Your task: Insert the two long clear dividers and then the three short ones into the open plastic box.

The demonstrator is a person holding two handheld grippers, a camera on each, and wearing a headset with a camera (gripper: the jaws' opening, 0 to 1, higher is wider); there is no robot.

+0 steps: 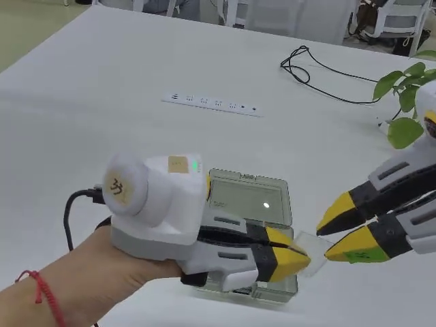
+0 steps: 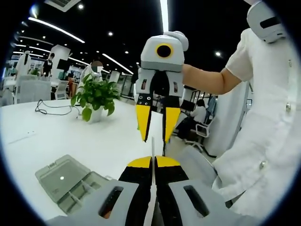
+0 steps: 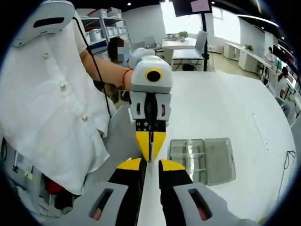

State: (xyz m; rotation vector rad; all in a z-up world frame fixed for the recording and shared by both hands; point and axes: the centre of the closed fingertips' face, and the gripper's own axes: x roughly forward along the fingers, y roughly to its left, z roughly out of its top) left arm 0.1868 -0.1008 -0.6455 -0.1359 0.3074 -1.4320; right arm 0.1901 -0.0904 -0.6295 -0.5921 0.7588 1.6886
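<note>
The open clear plastic box (image 1: 249, 201) lies on the white table, lid flat at the far side, and some dividers stand in its base (image 2: 77, 188). Above the box's near right corner, my left gripper (image 1: 298, 259) is shut on a small clear divider (image 1: 312, 244), which sticks out to the right. In the left gripper view this divider (image 2: 152, 146) shows edge-on, rising from my own jaws. My right gripper (image 1: 331, 238) comes in from the right, open, with its yellow tips on either side of the divider's free end. The box (image 3: 202, 160) lies to the right below both grippers.
A white power strip (image 1: 214, 104) lies across the middle of the table. A black cable (image 1: 320, 75) loops at the far right, beside a green plant (image 1: 405, 102). The person's white shirt (image 3: 51, 108) hangs close behind the grippers. Chairs stand past the far edge.
</note>
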